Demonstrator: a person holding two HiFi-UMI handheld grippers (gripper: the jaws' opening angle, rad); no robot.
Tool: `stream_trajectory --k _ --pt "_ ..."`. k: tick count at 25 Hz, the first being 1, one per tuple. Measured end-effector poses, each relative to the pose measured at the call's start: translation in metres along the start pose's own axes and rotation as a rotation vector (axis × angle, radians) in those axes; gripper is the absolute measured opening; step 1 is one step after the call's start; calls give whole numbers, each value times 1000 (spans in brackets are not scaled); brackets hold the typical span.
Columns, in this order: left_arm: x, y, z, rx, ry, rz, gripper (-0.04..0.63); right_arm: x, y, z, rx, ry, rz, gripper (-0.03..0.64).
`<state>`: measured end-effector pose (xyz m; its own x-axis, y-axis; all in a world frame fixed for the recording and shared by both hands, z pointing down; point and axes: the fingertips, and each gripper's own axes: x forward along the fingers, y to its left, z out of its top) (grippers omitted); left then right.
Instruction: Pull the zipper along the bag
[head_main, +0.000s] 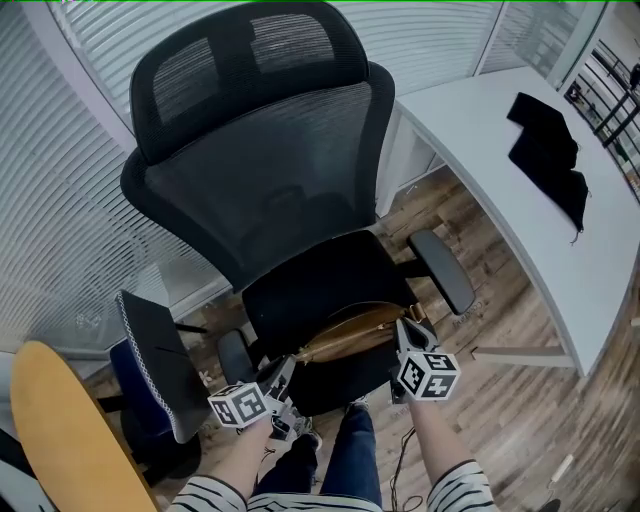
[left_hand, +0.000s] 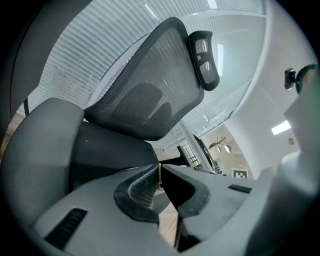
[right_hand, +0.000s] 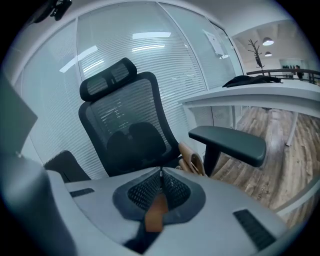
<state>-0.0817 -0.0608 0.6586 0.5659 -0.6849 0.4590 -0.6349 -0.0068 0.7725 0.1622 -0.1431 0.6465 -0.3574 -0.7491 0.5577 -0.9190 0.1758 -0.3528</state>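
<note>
Slippage looks likeliest: right gripper (head_main: 402, 328) fingers pinch only the thin tan zipper tab (right_hand: 157, 212) of the tan leather bag (head_main: 350, 336) lying at 6 o'clock on the black mesh office chair (head_main: 260, 180), while left gripper (head_main: 290, 368) fingers clamp its 7 o'clock end, so a hard tug could free either.

Mesh office chair (head_main: 270, 180), white desk (head_main: 480, 130), wood floor (head_main: 520, 410)

Both forearms (head_main: 240, 460) extended forward and down, striped sleeves at elbows. Left gripper (head_main: 287, 372): jaws nearly together, pinching a thin tan edge (left_hand: 159, 175). Right gripper (head_main: 404, 330): jaws together, clamped on a tan strip (right_hand: 156, 212).
</note>
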Motion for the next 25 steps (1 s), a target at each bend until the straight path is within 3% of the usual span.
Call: stream_trajectory --k 25 --pt "0 -3 0 106 47 67 41 -21 -27 29 -122 -6 -115 34"
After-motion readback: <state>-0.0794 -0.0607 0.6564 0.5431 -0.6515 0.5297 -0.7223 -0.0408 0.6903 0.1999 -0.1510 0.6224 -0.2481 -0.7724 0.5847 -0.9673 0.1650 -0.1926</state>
